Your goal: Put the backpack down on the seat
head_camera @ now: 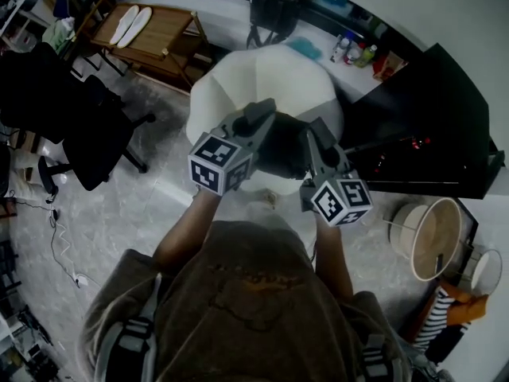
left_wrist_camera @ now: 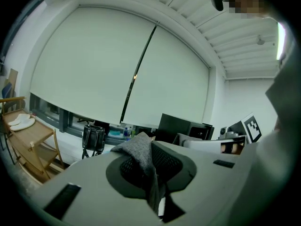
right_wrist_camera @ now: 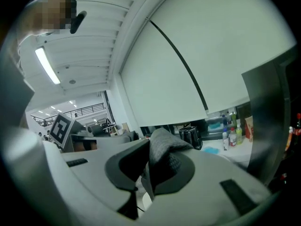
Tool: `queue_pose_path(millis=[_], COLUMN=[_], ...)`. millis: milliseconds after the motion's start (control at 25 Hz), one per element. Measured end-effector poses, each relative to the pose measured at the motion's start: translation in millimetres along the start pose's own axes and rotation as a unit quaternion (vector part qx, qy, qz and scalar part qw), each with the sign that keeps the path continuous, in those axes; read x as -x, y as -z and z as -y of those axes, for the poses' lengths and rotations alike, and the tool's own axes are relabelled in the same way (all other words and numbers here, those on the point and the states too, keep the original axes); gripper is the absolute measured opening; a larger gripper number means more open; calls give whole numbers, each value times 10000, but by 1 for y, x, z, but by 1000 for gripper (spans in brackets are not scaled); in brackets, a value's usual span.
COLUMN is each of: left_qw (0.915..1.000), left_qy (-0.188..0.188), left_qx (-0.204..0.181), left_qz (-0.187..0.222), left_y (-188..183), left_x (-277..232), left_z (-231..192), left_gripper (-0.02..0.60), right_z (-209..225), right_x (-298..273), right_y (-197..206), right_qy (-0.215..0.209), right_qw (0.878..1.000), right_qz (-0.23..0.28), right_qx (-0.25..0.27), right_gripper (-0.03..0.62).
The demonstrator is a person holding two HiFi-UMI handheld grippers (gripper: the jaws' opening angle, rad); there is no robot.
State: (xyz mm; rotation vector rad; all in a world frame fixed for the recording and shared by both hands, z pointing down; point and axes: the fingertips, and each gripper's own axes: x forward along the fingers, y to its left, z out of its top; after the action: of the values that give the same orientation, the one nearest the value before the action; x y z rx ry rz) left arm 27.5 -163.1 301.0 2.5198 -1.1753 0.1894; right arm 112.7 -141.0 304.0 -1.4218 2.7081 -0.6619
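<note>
Head view looks down on a dark grey backpack (head_camera: 280, 146) hanging between the left claw (head_camera: 261, 116) and the right claw (head_camera: 315, 138). It sits over the near edge of a rounded white seat (head_camera: 270, 74); whether it touches the seat cannot be told. Left gripper view shows that claw closed tight on a fold of the bag's grey knit fabric (left_wrist_camera: 142, 150), pinched between its two jaws. Right gripper view shows much the same: the right claw is clamped on a rounded hump of the grey fabric (right_wrist_camera: 162, 149) that rises above the jaws. Each claw carries a cube with black-and-white square markers (head_camera: 219, 165).

Behind the seat a white bench (head_camera: 227, 18) runs along the window. On it stand a black bag (head_camera: 272, 6), a teal thing (head_camera: 302, 48) and a cluster of bottles (head_camera: 351, 52) beside a reddish box (head_camera: 387, 64). Their labels are too small to read. At upper left a wooden trolley (head_camera: 171, 50) holds two long white things (head_camera: 129, 22) on its top tray. A black office chair (head_camera: 87, 126) stands on the floor at left, and a black cabinet (head_camera: 433, 126) at right. At lower right on the floor is a round white-rimmed drum (head_camera: 433, 239) with a tan inside.
</note>
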Motion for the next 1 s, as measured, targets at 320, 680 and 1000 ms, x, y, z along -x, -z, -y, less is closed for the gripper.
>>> queue_pose_path(millis=[320,680,1000], left_qw=[9998,9999,9989], left_qy=[-188,50,308], left_qx=[85,61,-62], left_qz=[-8,-151,-348], left_y=[-5,-9,-9], left_x=[-28,-45,-65], left_z=[-14,-29,-47], left_gripper=[34,34,34], right_z=[26,38,55], right_x=[-24,-43,-63], right_y=[-9,-15,-10], right_qy=[-222,-21,254], right_qw=[9995,9998,9995], right_qz=[-198,-182,-74], right_qx=[40,20,-150], right_gripper=[31,31,31])
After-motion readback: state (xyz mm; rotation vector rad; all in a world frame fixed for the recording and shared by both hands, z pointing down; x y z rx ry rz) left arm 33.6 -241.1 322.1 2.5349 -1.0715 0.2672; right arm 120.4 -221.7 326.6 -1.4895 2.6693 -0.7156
